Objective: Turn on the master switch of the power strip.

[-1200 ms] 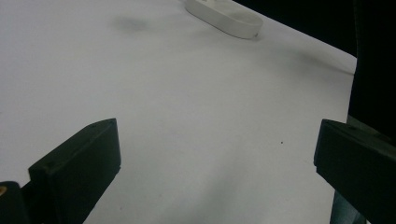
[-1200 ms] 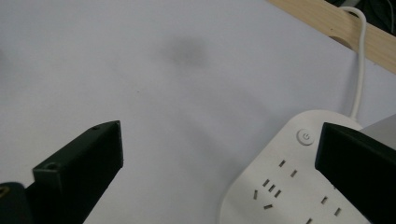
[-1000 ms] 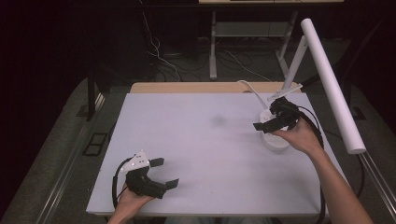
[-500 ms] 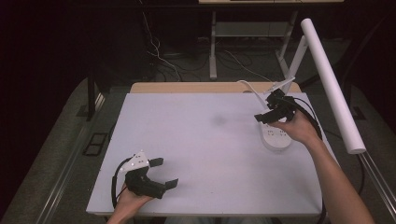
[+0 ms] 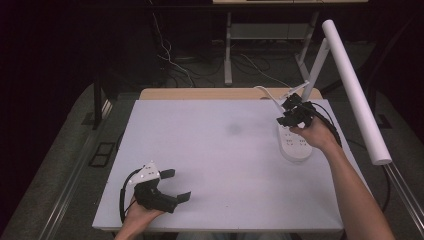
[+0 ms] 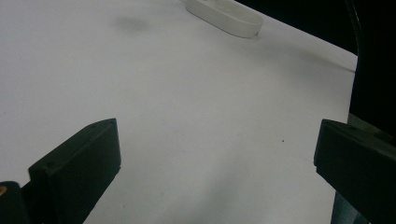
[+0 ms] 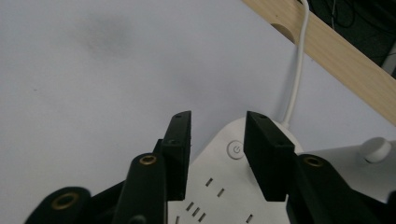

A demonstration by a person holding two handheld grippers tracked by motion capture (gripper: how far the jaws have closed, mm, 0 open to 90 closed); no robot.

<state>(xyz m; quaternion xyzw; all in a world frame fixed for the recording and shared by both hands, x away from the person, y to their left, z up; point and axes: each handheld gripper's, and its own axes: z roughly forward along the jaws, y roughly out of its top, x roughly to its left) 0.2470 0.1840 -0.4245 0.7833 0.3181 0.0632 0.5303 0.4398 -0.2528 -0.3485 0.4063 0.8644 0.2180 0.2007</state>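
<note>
**Both grippers out, both parted**

We hold our left gripper [image 5: 172, 186] low at the bench's [image 5: 220, 150] near edge, fingers [image 6: 77, 170] spread wide. Our right gripper [image 5: 286, 111] reaches to the bench's far right side, arm extended, fingers [image 7: 180, 149] slightly parted, gripping nothing.

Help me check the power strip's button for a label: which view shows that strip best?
The right gripper view: the power strip lies close beneath the jaws, button and sockets plain. The high view shows its whole outline, small. The left gripper view catches one far end.
</note>
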